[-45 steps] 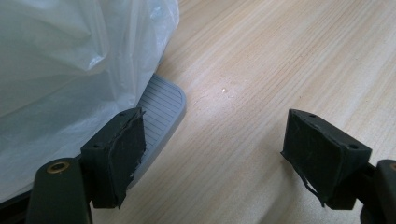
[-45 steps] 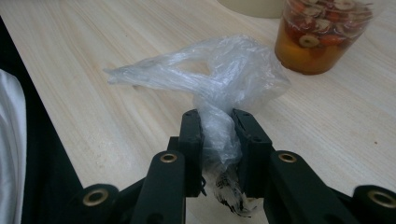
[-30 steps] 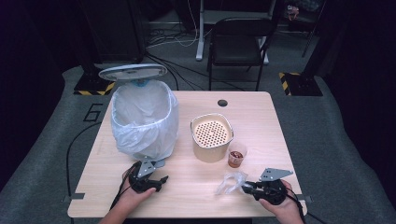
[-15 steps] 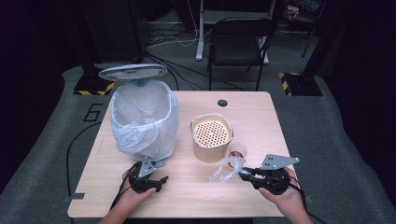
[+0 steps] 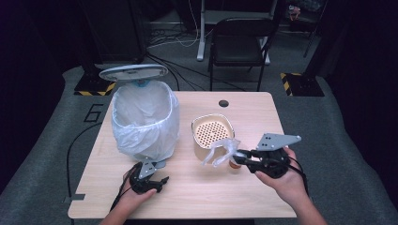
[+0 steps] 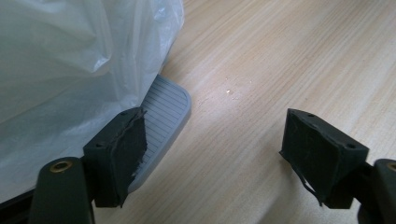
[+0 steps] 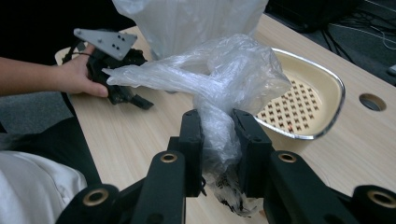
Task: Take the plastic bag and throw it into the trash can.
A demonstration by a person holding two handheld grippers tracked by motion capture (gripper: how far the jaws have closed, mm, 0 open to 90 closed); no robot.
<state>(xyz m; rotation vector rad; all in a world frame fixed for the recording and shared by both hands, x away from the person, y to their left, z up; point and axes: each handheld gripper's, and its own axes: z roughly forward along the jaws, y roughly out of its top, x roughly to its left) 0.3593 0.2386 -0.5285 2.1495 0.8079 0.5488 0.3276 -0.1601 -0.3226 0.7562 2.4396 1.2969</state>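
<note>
A crumpled clear plastic bag (image 7: 219, 93) is pinched between the narrowed jaws of the right gripper (image 7: 218, 140), and it is held lifted off the table (image 5: 197, 192), just in front of the cream perforated basket (image 5: 212, 132) at the middle of the tabletop. A small brown cup (image 5: 233, 165) can be made out just below the hanging plastic. Further to the left, the left gripper (image 6: 224, 154) is rested low on the wood with its jaws spread wide and nothing between them; its near jaw lies just beside the grey ribbed pedal (image 6: 163, 112) of the lined trash bin (image 5: 145, 119). The bin's lid (image 5: 133, 72) is seen raised at the far side. The pickup is judged done; what is left is carrying the bag leftward over the bin's open mouth and letting it go there.
</note>
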